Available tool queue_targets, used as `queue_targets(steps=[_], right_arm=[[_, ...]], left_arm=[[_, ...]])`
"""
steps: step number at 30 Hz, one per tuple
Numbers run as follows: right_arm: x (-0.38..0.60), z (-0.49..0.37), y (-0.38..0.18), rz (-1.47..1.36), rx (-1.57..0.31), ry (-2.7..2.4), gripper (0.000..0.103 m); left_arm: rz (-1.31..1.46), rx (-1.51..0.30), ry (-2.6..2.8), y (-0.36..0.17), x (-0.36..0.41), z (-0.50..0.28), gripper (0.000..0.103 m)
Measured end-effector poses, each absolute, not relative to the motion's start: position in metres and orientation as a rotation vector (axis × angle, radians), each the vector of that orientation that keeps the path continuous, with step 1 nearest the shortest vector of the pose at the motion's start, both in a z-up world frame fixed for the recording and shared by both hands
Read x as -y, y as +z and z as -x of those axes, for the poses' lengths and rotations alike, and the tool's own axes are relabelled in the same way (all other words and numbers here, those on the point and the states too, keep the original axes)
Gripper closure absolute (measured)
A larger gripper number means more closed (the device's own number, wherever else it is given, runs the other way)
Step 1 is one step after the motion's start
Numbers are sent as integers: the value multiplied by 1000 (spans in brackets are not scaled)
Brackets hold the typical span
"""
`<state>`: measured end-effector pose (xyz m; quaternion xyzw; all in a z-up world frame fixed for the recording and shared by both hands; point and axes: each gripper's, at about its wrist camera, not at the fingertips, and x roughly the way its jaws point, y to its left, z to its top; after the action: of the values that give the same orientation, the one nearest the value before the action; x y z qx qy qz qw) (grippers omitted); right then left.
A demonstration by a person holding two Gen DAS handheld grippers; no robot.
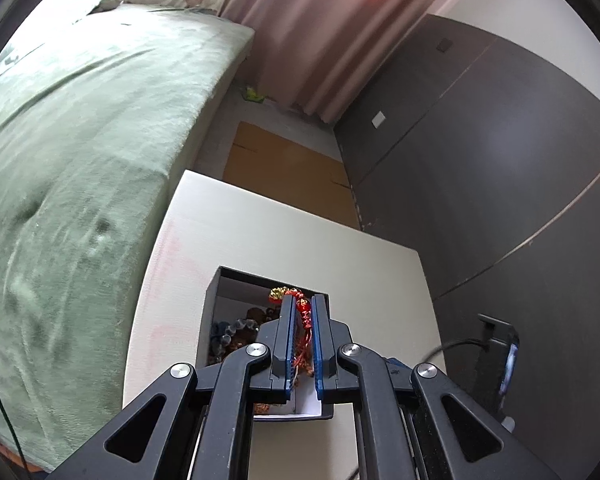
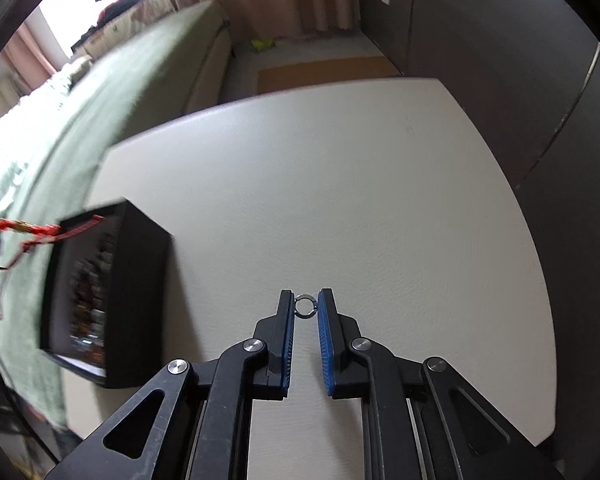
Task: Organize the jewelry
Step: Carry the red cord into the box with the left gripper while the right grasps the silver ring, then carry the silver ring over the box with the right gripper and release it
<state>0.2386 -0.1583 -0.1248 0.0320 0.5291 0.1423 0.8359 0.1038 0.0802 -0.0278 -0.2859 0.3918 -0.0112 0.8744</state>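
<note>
Box (image 1: 210,300): black, open-topped, standing on the white table (image 1: 300,232) near its left edge, beside the green bed (image 1: 80,140). Contents: dark and brown bead strands (image 1: 236,330), piled against the left wall; further detail too blurred to tell.

Left gripper (image 1: 303,306): 2 blue-padded fingers drawn close together, pinching a red charm (image 1: 303,312) with gold beads and red cord. The charm hangs between the pads directly above the open box, its gold end just past the fingertips. In the right wrist view the same charm (image 2: 40,232) shows as a red streak at the box's (image 2: 140,300) upper left corner, blurred.

Right gripper (image 2: 307,306): fingers narrowed around a small silver ring (image 2: 307,306), which sits between the fingertips, touching both pads. Whether the ring rests on the table (image 2: 340,180) or is lifted cannot be told. It is well apart from the box, to its right.

Surroundings: pink curtain (image 1: 300,20), dark wardrobe (image 1: 500,160), cardboard (image 1: 284,160) on the floor, phone (image 1: 508,364) on a stand at the table's right edge.
</note>
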Motion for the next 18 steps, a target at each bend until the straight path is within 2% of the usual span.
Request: queue_targets(steps=[2, 4, 6, 8, 18], right_arm=[[158, -235, -119, -101, -1105, 327, 89], [153, -231, -114, -131, -1094, 357, 89], [147, -226, -109, -165, -1077, 391, 89], [142, -226, -103, -197, -1056, 421, 89], [109, -223, -84, -388, -965, 662, 89]], left_arm=[[616, -839, -20, -30, -84, -107, 94], [632, -866, -31, -33, -86, -110, 85], [642, -861, -20, -34, -90, -110, 59], [657, -831, 2, -31, -96, -107, 44], [708, -808, 43, -33, -126, -113, 42]])
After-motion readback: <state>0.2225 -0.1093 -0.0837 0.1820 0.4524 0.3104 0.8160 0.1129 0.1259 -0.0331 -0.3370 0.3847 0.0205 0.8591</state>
